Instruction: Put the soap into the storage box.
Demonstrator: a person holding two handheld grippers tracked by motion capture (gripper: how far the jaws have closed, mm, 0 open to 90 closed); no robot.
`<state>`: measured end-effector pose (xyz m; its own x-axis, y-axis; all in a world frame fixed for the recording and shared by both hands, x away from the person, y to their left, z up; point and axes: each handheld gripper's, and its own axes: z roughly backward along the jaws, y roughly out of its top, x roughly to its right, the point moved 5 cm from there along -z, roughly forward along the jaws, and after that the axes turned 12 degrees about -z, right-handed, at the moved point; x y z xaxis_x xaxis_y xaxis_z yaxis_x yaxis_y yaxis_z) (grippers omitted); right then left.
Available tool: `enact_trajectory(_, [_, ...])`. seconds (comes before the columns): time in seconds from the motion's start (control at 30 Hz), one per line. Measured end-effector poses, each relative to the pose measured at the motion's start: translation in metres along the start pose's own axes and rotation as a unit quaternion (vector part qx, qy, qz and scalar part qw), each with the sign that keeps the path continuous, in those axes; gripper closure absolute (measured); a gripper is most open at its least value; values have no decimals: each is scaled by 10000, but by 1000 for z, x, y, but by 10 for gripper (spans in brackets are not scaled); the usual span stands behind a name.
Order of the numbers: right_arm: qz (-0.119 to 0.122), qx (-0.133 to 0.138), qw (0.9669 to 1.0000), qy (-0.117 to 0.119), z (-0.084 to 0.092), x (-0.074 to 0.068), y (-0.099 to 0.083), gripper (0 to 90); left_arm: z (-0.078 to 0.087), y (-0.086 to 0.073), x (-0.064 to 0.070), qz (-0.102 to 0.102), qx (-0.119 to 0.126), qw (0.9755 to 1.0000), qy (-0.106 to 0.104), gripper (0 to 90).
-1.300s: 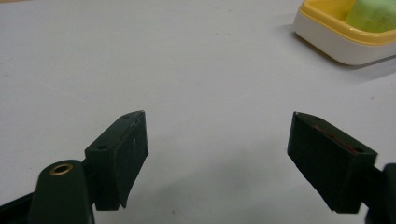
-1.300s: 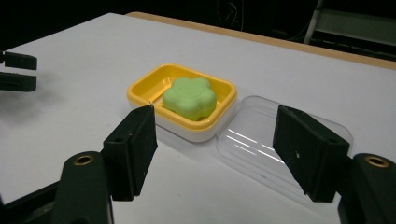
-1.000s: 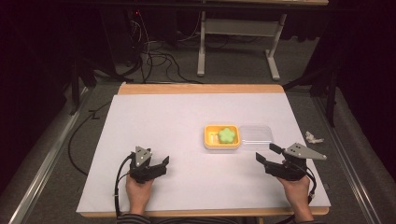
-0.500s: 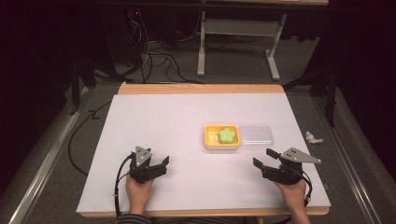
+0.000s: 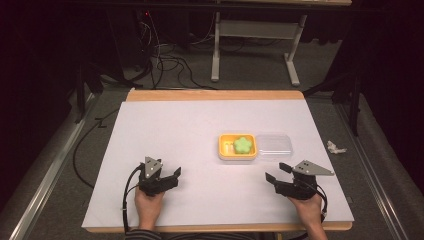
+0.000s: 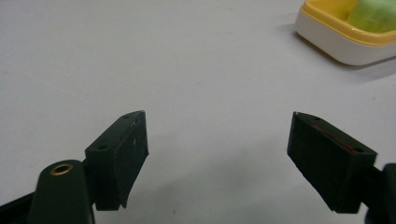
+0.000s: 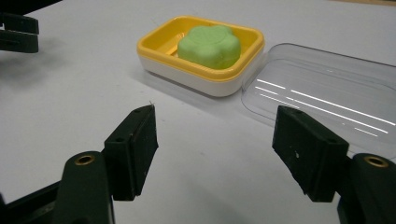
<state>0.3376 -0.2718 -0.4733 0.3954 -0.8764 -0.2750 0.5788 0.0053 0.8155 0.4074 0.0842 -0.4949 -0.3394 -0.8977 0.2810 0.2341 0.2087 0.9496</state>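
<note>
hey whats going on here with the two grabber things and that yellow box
A person sits at a white table with a tool in each hand. The left tool and the right tool both rest near the table's front edge, jaws open and empty. Ahead of the right tool sits a yellow soap dish holding a green flower-shaped soap, with its clear lid lying beside it. Nothing is being touched.

We see a white-topped table (image 5: 200, 130) with a wooden edge, grey carpet floor (image 5: 395, 165) around it, tangled black cables (image 5: 165, 55) upper left, a pale desk frame (image 5: 252, 45) at top centre, darkness beyond.
</note>
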Motion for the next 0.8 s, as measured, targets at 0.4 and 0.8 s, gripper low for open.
enact_trajectory(0.4, [-26, -227, 9997, -4, -9, -4, -5, 318, 0, 0, 0, 29, -15, 10000, 3, 212])
enact_trajectory(0.8, [31, -472, 9989, -71, -20, -8, -7, 321, 0, 0, 0, 30, -15, 10000, 11, 212])
